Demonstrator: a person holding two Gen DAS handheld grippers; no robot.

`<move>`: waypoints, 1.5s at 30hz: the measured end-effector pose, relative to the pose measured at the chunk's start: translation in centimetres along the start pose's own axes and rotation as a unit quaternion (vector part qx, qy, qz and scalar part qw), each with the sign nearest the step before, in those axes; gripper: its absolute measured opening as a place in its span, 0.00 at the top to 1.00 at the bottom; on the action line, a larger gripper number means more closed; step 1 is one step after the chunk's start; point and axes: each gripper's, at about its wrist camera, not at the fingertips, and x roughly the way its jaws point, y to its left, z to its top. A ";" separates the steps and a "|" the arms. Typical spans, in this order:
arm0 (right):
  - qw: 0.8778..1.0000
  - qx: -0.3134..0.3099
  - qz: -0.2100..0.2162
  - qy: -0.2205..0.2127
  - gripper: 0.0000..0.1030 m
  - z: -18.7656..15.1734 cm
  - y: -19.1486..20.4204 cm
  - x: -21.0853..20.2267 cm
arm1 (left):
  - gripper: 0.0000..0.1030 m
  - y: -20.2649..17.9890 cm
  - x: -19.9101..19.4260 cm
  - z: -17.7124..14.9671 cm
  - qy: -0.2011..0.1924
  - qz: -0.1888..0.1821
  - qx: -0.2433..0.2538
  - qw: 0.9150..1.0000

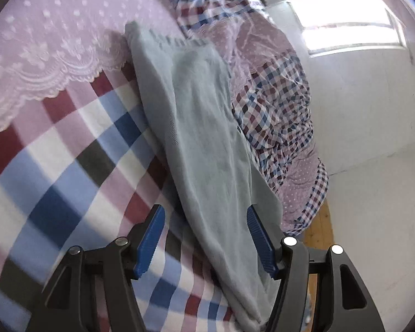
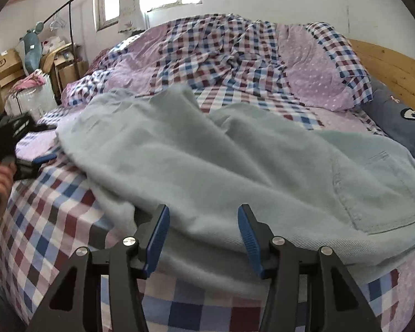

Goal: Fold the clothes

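A pair of pale blue-grey trousers (image 2: 235, 166) lies spread on the checked bedsheet (image 2: 55, 215), a back pocket (image 2: 379, 193) showing at the right. My right gripper (image 2: 203, 221) is open, its blue pads straddling the near edge of the cloth. In the left wrist view the trousers (image 1: 202, 127) run as a long folded strip toward the far end. My left gripper (image 1: 206, 224) is open over the strip's near part, pads on either side. The left gripper (image 2: 41, 159) also shows at the left edge of the right wrist view, held by a hand.
A rumpled checked and lilac quilt (image 2: 221, 55) is piled at the back of the bed. A lace-edged lilac cloth (image 1: 41, 41) lies at left. A wooden headboard (image 2: 393, 69) and dark pillow (image 2: 401, 113) are at right. Boxes and a clothes rack (image 2: 41, 55) stand at left.
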 end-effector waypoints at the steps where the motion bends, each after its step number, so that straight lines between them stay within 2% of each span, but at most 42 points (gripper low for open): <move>1: 1.000 -0.002 0.001 0.001 0.46 -0.1 0.0 0.1 | 0.35 -0.2 0.5 0.6 0.002 0.001 0.001 1.000; 9: 1.000 -0.019 0.014 0.002 0.46 0.3 0.6 1.0 | 0.35 -0.8 4.2 4.1 0.005 0.025 0.021 0.999; 19: 0.999 -0.017 0.036 0.008 0.45 0.6 0.4 1.3 | 0.35 -0.8 7.1 8.9 -0.012 0.019 0.026 0.999; 25: 0.998 -0.006 0.053 0.015 0.44 1.0 0.1 1.9 | 0.36 -0.6 9.0 11.8 -0.022 -0.004 0.016 1.000; 27: 0.998 -0.004 0.056 0.016 0.44 1.1 0.1 2.0 | 0.45 -0.5 9.4 12.8 -0.027 -0.014 0.005 1.000; 29: 0.998 -0.001 0.060 0.019 0.44 1.2 0.1 2.1 | 0.89 -0.1 9.4 13.3 -0.026 -0.019 -0.008 0.999; 30: 0.998 0.001 0.060 0.021 0.44 1.2 0.1 2.2 | 0.91 0.1 9.4 13.5 -0.025 -0.021 -0.015 0.999; 33: 0.998 0.005 0.061 0.023 0.44 1.4 -0.1 2.2 | 0.94 -1.4 7.8 13.1 -0.046 -0.010 0.014 0.999; 38: 0.998 0.014 0.059 0.011 0.44 1.7 -0.6 1.6 | 0.95 -6.8 2.4 11.2 -0.103 0.008 0.073 0.992; 41: 0.998 0.021 0.057 0.000 0.44 1.9 -1.1 0.8 | 0.95 -10.3 -2.1 8.4 -0.143 0.011 0.123 0.982; 45: 0.998 0.034 0.055 -0.015 0.44 2.1 -2.3 -0.4 | 0.95 -13.9 -9.4 2.3 -0.207 -0.001 0.171 0.963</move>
